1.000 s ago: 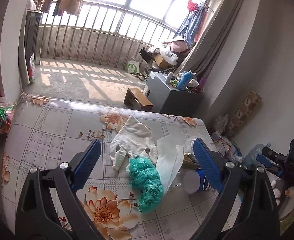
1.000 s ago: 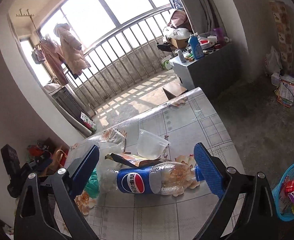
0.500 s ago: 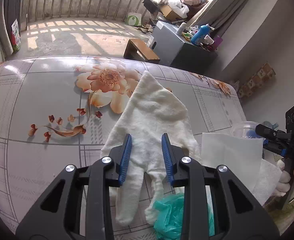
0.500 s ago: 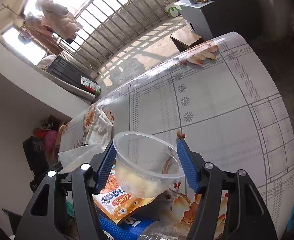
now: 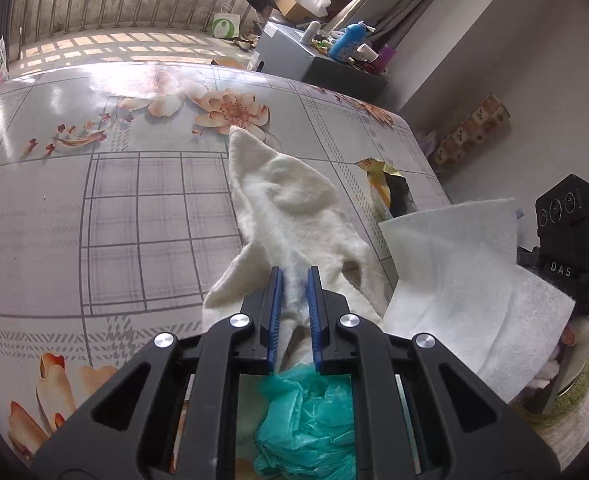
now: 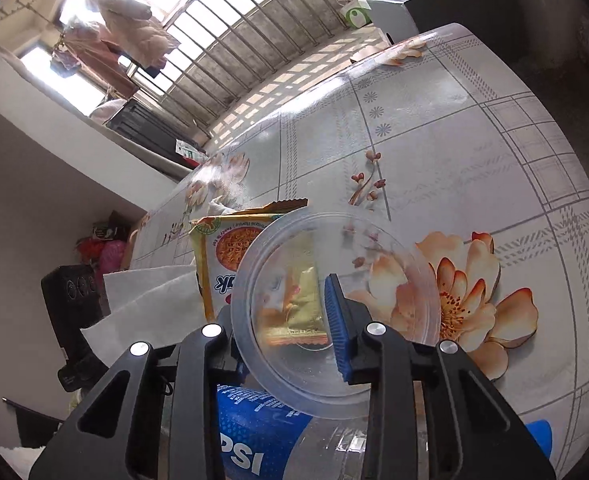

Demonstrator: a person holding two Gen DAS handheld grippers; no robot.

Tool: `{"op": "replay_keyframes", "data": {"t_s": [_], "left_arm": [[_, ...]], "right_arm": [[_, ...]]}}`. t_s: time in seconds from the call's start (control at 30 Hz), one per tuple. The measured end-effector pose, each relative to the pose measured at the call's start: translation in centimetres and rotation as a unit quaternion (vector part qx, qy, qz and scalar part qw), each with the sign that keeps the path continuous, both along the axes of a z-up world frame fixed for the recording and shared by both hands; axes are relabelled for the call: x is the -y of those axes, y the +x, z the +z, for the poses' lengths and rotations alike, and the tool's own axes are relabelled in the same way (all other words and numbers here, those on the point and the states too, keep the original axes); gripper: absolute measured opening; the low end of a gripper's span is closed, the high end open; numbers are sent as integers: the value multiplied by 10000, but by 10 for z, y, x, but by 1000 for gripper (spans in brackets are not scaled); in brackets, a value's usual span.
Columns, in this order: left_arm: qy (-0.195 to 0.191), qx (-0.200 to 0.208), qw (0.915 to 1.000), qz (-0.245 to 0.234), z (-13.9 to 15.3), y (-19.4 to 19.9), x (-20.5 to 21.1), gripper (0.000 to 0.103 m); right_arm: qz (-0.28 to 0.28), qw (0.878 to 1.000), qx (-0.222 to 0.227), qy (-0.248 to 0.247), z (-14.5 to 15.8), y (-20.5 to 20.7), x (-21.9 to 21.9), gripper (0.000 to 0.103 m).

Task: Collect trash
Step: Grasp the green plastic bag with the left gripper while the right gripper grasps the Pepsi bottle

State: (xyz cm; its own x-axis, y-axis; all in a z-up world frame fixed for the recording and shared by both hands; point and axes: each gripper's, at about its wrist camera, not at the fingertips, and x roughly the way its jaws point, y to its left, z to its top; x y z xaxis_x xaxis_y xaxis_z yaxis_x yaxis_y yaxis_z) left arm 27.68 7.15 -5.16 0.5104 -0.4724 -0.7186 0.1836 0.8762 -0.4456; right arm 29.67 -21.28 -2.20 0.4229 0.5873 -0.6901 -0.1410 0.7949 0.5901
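On the flowered table [image 5: 134,208] lies a white fluffy cloth [image 5: 290,208]. My left gripper [image 5: 294,308] is closing on it, and a fold is pinched between the blue pads. A teal plastic bag [image 5: 306,412] sits under the jaws and a white tissue [image 5: 454,280] lies to the right. My right gripper [image 6: 286,320] is closing around the left wall of a clear plastic cup [image 6: 394,256]. One finger is inside the cup, the other outside behind the wall, with a gap left. A noodle snack wrapper [image 6: 230,248] lies under the cup and a Pepsi bottle [image 6: 254,440] below it.
The table's right edge [image 5: 426,148] drops to the floor. A grey cabinet [image 5: 294,56] with bottles stands beyond the far edge, by the balcony railing [image 6: 254,52]. The other gripper's black housing [image 5: 566,240] sits close beside the tissue. The table's far half [image 6: 454,128] carries nothing.
Both grippers have dropped toward the table and tilted down while narrowing. The left went from wide open to pinching the cloth. The right passed the bottle and now straddles the cup's wall.
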Motion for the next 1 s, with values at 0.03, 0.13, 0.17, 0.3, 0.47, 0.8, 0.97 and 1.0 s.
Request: {"op": "replay_keyframes", "data": {"t_s": [0.03,0.13,0.17,0.3,0.47,0.8,0.97,1.0], "left_arm": [[-44,-20,10000,-12,0,-7,1,11],[-113,-59,9999,-36,-1,-28,6,11],[-125,-62,9999,-30,-1,-35,7,11],[-164,-70,9998,87,-2,-56,8,11],[-78,-12,9995,304,3,-64,1,30],[-54,395,9952,888,40,-118,-38,43],[-108,367,9962,781,38,-155,-44,43],[-63,353,9964,763,35,-162,-45,43]], "right_arm": [[-25,10000,67,-61,0,-9,-1,31],[-189,9995,194,-147,1,-36,-1,31],[-273,9993,210,-111,1,-44,1,31],[-641,9977,152,128,-1,-74,8,31],[-672,9975,159,157,-1,-96,10,48],[-351,9979,328,-426,20,-145,29,63],[-106,9993,119,-348,12,-178,36,63],[-50,9997,51,-240,13,-183,34,63]]}}
